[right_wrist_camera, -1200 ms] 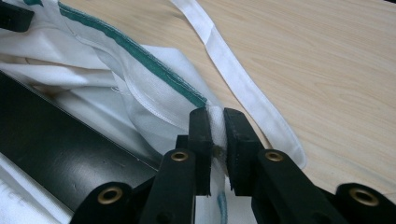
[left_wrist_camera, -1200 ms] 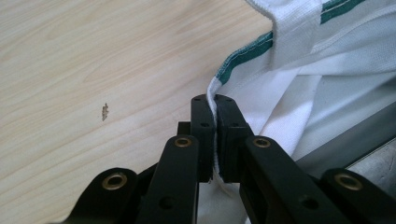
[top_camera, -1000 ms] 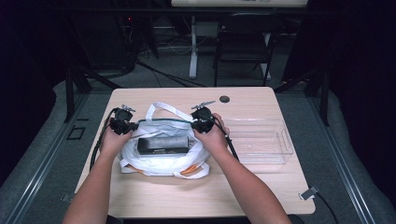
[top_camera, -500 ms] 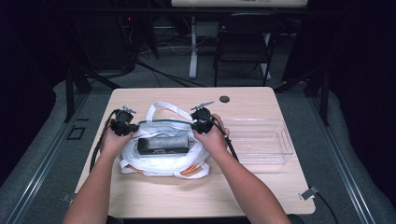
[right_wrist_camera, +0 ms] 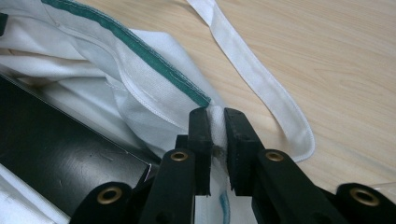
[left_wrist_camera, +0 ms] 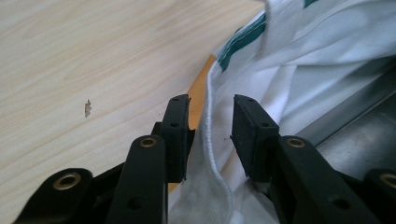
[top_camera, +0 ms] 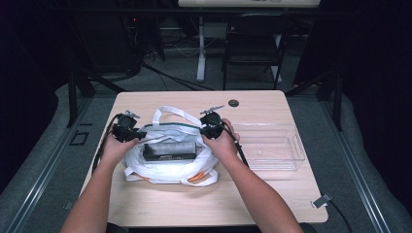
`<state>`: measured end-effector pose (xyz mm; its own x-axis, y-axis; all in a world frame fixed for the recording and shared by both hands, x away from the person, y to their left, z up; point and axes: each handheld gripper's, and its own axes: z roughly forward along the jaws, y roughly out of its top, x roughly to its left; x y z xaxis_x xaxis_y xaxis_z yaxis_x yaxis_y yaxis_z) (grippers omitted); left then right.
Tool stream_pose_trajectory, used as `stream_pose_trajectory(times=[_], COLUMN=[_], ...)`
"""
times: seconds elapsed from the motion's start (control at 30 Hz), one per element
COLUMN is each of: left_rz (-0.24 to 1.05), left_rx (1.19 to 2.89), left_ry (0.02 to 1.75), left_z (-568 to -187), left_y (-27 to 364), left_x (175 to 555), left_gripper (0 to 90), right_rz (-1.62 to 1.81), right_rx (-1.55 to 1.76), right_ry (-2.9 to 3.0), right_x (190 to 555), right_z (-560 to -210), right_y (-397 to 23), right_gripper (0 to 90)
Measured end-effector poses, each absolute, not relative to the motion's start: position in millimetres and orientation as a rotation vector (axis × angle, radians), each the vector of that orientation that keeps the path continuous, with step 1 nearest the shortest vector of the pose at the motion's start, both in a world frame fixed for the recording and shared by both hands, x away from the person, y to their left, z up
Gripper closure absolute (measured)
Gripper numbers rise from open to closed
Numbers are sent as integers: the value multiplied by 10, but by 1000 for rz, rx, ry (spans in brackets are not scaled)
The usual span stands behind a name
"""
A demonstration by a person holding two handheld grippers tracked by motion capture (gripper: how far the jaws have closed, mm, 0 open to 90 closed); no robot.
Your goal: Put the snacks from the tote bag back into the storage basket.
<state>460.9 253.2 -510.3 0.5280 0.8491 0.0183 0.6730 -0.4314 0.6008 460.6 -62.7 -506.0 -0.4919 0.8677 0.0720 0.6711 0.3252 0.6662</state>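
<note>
One black box (top_camera: 169, 150) inside white bag (top_camera: 167, 167); right tool (right_wrist_camera: 215, 122) clamped on bag rim, left tool (left_wrist_camera: 211, 116) just parted.

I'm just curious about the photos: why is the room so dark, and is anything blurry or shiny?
High view: light falls on the wooden table, surroundings near black, whole frame soft. Left gripper view: near tongs slightly blurred, white bag bright. Right gripper view: dull sheen on the black box, bag seam crisp.
</note>
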Motion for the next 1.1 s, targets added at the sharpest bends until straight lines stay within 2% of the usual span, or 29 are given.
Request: stream_pose_trajectory(times=[0.27,0.4,0.6,0.87,1.1], left_rz=[467,462,479,480,479], left_rx=[2197,2194,2192,2180,2186], left_ry=[1203,1199,1200,1227,1231], left_z=[-4970,-4971,-5047,-5093,-5110], left_y=[2562,2595,2617,2636,2627], left_x=[4486,4450,4453,4481,4494], left_gripper=[631,684,811,872,876], right_rz=[941,944,948,997,1028], right_rx=[1376,1380,1376,1344,1320], right_ry=[2292,2286,2292,2288,2271], right_x=[4602,4601,4590,4543,4462], right_z=[-5065,-5067,-5062,-5027,-4951], right_y=[-630,-640,-643,-664,-729], right_gripper=[815,813,809,765,704])
